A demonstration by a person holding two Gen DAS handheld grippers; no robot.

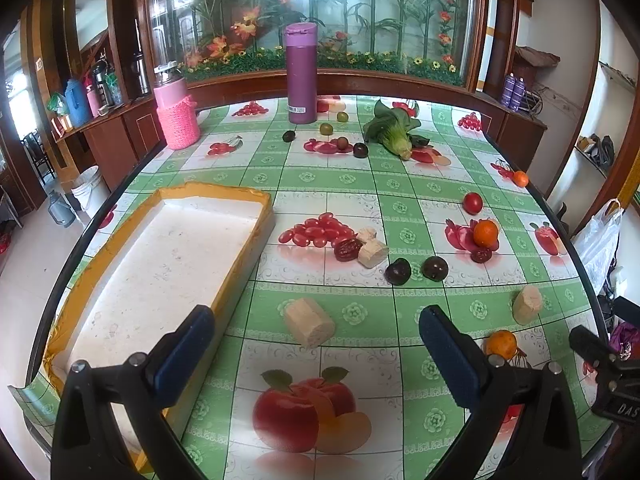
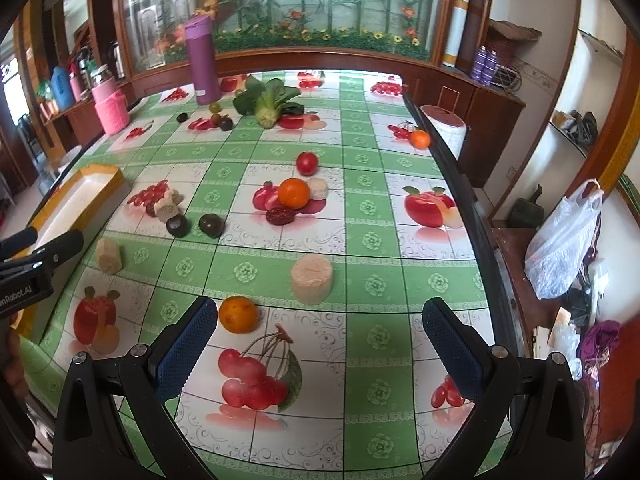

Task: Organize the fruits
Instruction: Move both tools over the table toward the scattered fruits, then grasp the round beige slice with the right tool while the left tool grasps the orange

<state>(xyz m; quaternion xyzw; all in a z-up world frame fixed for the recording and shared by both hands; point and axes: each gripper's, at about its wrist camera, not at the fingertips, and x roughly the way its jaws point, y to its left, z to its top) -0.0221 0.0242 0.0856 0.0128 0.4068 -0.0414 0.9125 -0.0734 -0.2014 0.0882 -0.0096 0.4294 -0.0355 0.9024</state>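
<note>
Clearly, both claws are held apart and empty: left claw (image 1: 316, 344), right claw (image 2: 320, 338). If nudged, the nearest orange (image 2: 238, 314) could be rolled off the bench (image 2: 376, 248), away from the tray (image 1: 168, 248).

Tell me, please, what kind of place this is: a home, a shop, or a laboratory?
Most likely a home dining room. A table under a fruit-print cloth stands before a wooden cabinet with flasks, a purple thermos stands on the table, and a glass panel with artificial flowers decorates the wall.
</note>
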